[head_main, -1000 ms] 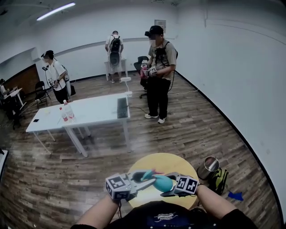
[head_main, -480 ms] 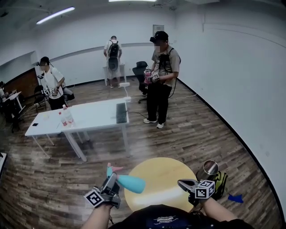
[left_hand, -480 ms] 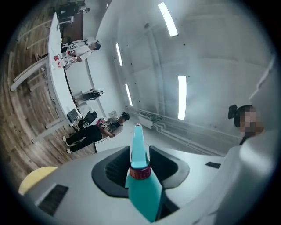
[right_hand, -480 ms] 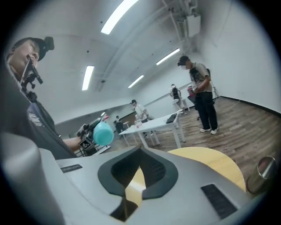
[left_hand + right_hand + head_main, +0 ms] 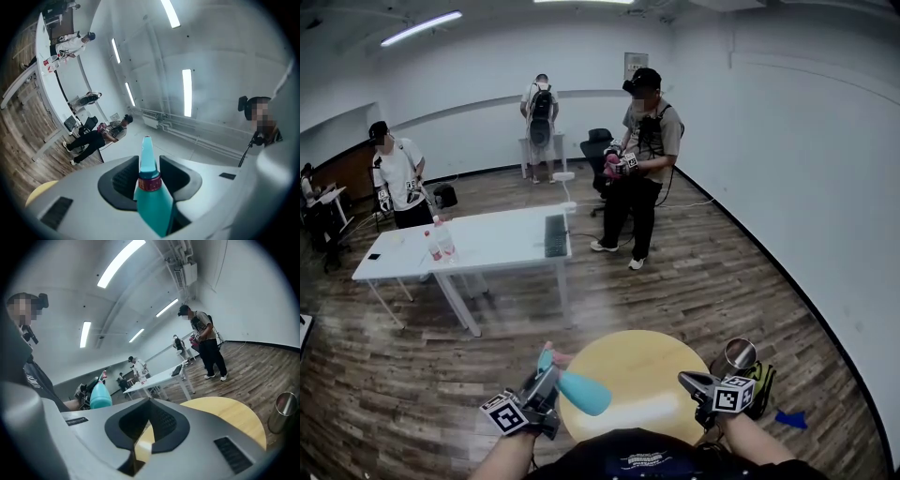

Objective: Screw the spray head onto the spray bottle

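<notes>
Head view: the left gripper grips a teal plastic spray bottle near its neck, holding it tilted in the air just off the left edge of the round yellow table. The bottle's rounded base points towards the table. The right gripper hovers over the table's right edge, near a shiny metal cylindrical bin on the wooden floor.

Left gripper view: the 2 jaws stand partly apart and press on the bottle's shoulders. The spray head, a slim teal cone over a pink-red collar, sits on the bottle's neck and sticks out past the jaw tips.

Right gripper view: the 2 jaws have just been closing and now meet, with nothing between them. The yellow table lies beyond them, and the bottle shows at the left.
</notes>
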A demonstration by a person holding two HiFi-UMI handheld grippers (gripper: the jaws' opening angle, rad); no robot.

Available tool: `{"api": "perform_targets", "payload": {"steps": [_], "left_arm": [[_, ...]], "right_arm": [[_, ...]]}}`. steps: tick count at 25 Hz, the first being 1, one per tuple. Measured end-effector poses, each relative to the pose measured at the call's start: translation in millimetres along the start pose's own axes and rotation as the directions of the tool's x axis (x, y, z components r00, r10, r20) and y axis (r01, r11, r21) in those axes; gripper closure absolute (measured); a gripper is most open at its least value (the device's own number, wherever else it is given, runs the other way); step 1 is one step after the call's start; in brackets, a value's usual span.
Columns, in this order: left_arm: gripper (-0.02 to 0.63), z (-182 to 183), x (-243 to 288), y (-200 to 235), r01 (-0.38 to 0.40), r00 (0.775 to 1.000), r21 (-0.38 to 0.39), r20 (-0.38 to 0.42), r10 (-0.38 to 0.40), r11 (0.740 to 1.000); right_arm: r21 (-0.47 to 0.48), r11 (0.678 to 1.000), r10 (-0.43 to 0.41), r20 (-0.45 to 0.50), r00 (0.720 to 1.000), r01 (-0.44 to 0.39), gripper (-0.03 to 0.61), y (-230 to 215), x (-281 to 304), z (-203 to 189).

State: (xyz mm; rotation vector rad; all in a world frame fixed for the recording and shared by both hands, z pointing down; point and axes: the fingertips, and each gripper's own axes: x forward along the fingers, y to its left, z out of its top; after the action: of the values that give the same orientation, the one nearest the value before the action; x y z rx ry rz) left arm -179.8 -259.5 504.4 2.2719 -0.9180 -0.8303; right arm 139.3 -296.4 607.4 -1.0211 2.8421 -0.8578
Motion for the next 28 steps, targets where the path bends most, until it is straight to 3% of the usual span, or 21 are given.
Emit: {"api": "perform_targets", "payload": {"steps": [28], "left_arm": [[0.463, 10, 1, -7, 0.016, 0.999, 0.020, 0.028, -0.017, 1.000]], "right_arm": [[-0.043, 0.998, 0.038, -0.010, 0.999, -0.039, 0.565, 12, 8, -6]]}}
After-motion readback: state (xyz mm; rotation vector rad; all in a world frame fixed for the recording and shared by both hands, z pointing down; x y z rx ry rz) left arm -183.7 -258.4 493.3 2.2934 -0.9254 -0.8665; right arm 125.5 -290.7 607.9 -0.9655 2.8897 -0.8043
